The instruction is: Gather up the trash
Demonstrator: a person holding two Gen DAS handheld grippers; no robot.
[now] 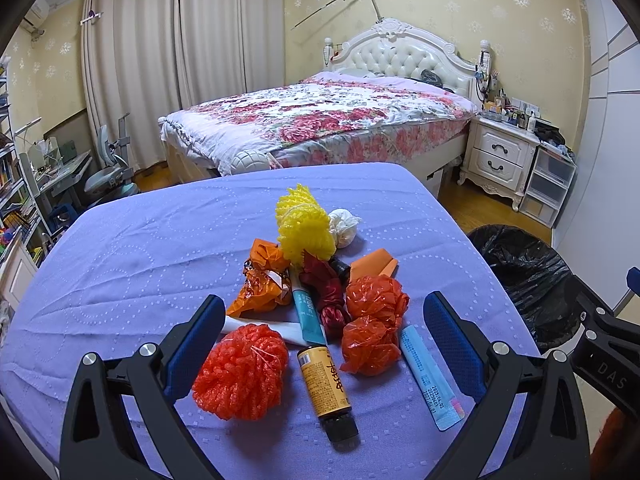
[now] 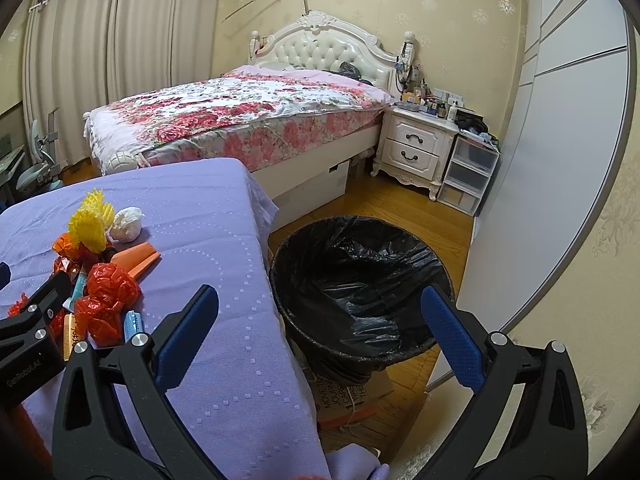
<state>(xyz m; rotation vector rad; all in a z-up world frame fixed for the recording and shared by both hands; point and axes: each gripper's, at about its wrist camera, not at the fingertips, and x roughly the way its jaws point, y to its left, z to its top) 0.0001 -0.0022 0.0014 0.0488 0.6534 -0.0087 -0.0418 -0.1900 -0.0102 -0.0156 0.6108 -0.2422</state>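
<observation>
A matt purple cloth (image 1: 132, 264) with stitched dots covers the table. At its twelve o'clock lies yellow foam netting (image 1: 305, 224); crinkly glossy red plastic (image 1: 374, 320) sits at three. The bin liner (image 2: 360, 280) is shiny black plastic, over a glossy wood floor (image 2: 384, 204).

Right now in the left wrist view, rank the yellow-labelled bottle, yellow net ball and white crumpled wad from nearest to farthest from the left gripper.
1. Yellow-labelled bottle: between the open left gripper's fingers.
2. Yellow net ball: mid-pile, farther back.
3. White crumpled wad: pile's far right edge, slightly beyond.
</observation>
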